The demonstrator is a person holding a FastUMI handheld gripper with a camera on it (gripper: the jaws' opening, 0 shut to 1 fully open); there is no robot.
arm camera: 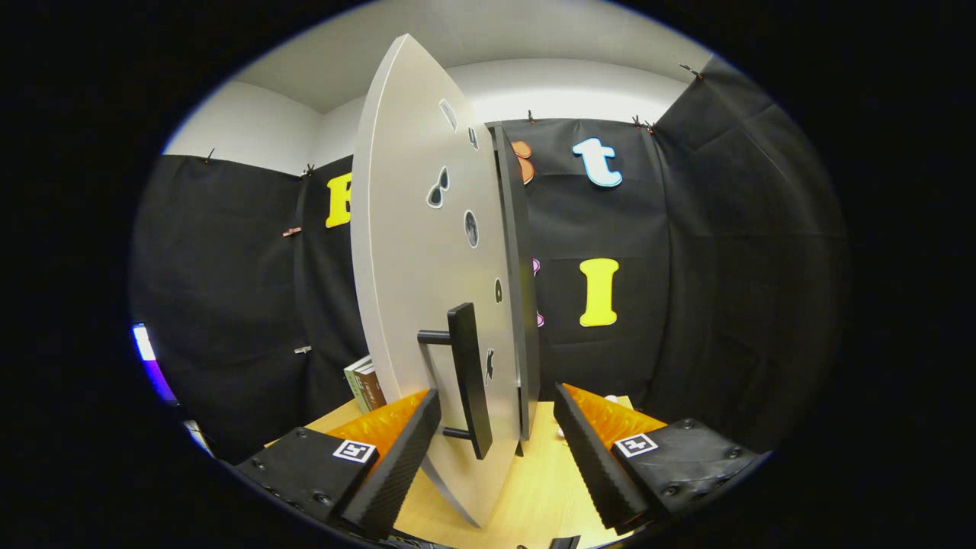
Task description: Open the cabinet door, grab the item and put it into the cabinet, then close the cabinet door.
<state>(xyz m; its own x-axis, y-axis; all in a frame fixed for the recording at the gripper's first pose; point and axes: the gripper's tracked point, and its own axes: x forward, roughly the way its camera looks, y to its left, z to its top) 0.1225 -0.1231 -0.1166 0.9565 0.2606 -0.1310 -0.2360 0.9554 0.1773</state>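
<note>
In the gripper view, the gripper (497, 438) stands spread wide, its fingers either side of the one black bar handle (467, 377) on the single pale grey cabinet door (408, 252), which stands ajar edge-on; neither finger presses it. Whichever way the door swings, centre the handle, close squarely, then follow its arc. One small boxed item (364, 385) rests on the light wooden table (534, 488) just beyond the door.

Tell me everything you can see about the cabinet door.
The door is a flat, pale grey panel with a smooth matte look, seen nearly edge-on and swung open, standing upright on the wooden table. Small dark stickers dot its face. A black bar handle stands off the face on two short posts, mounted vertically low on the door. The open gripper straddles the door's edge, the handle between its fingers, neither finger clearly touching. A book shows behind the door.
</note>
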